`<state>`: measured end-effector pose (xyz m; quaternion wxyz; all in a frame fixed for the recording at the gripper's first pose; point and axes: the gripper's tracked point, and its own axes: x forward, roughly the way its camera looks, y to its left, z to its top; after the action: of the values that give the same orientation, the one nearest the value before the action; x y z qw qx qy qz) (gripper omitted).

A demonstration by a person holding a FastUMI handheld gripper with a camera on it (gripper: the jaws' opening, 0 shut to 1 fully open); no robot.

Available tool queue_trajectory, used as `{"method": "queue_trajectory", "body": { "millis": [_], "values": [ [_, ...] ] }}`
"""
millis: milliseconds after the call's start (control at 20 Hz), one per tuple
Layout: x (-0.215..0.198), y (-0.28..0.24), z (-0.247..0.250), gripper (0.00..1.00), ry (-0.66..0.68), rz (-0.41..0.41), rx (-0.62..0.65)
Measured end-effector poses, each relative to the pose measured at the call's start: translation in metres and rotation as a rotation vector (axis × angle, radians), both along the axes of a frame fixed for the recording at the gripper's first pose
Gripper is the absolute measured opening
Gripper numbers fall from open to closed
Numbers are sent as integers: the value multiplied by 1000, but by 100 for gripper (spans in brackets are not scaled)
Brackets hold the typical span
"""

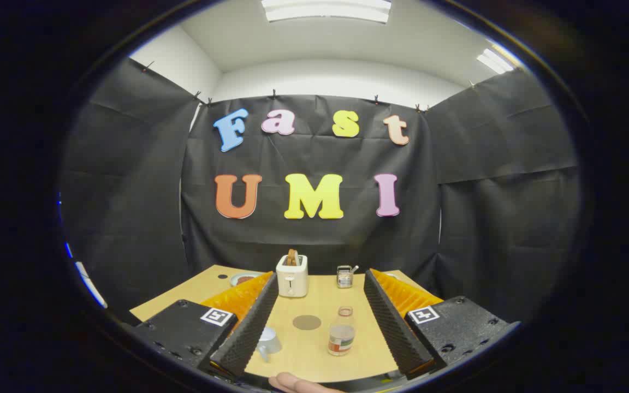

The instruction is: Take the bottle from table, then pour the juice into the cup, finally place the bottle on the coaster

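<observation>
Plainly, the tongs (320, 322) stand wide open and hold nothing, with the bottle (342, 331) upright on the bench (320, 300) between their fingers, nearer the right one but touching neither. The cup (268, 343) sits to the left of the bottle, right against the left finger and partly hidden behind it, so a careless closing or forward push could knock the cup over before the bottle is caught. The coaster (307, 322) lies flat just left of the bottle and a little beyond it, between bottle and toaster (292, 275). The bottle looks tall and narrow, with no cap that can be made out; an off-centre squeeze would likely tip it and spill juice. A small metal holder (344, 276) stands well beyond the bottle
</observation>
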<state>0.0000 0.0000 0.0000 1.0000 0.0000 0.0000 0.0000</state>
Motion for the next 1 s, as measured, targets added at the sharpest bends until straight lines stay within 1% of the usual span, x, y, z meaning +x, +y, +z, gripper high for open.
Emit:
{"method": "queue_trajectory", "body": {
  "millis": [200,350,650,1000],
  "values": [
    [2,-5,-5,100,11,-1,17],
    [5,-15,-7,100,11,-26,16],
    [9,-25,-12,100,7,-49,18],
    [16,-24,-26,100,-3,-47,3]
  ]
}}
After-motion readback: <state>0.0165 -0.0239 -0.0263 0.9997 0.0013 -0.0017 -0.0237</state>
